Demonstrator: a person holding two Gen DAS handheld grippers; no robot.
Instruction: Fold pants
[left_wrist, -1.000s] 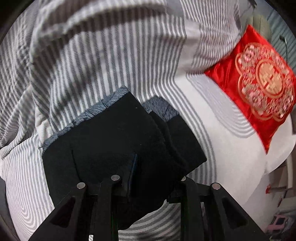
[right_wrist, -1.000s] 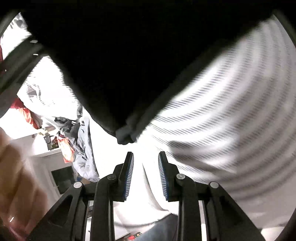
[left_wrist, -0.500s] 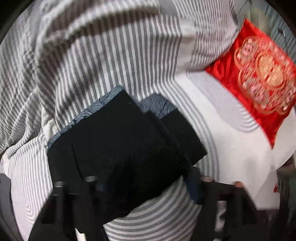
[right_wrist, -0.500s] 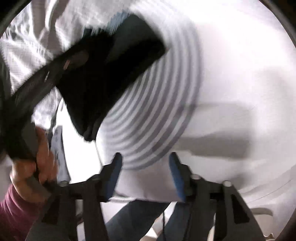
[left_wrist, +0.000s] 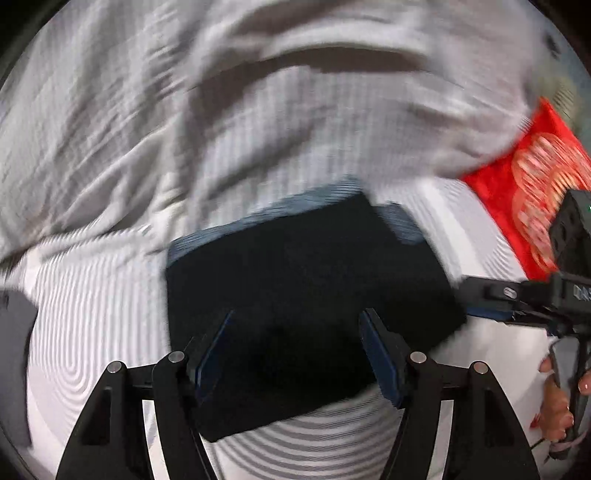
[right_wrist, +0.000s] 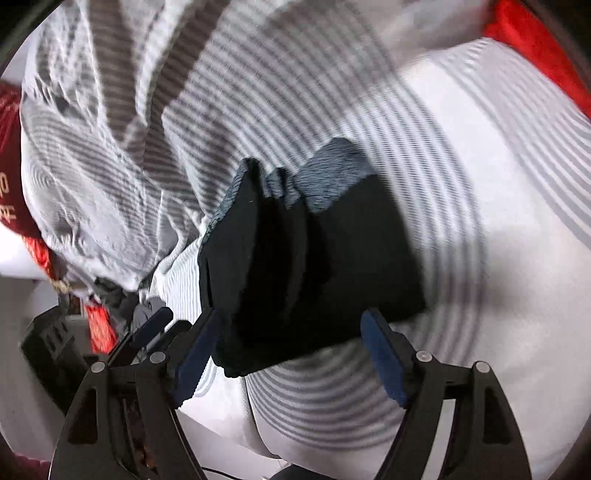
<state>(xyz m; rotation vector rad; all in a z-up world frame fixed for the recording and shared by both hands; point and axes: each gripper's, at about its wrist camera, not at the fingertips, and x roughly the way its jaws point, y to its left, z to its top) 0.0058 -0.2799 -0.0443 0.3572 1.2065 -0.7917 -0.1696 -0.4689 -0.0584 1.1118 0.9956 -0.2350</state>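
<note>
Black pants (left_wrist: 306, 295), folded into a compact stack with grey-blue cuffs at the far edge, lie on the grey-striped bedding (left_wrist: 92, 314). Left gripper (left_wrist: 295, 354) and right gripper (right_wrist: 291, 350) both spread wide, holding nothing. Red cushion (left_wrist: 517, 184) lies beyond.

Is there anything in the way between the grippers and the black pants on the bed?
Nothing visible is. The folded black pants lie on the striped sheet, straight ahead of the open left gripper and the open right gripper. The red cushion sits off to the side.
</note>
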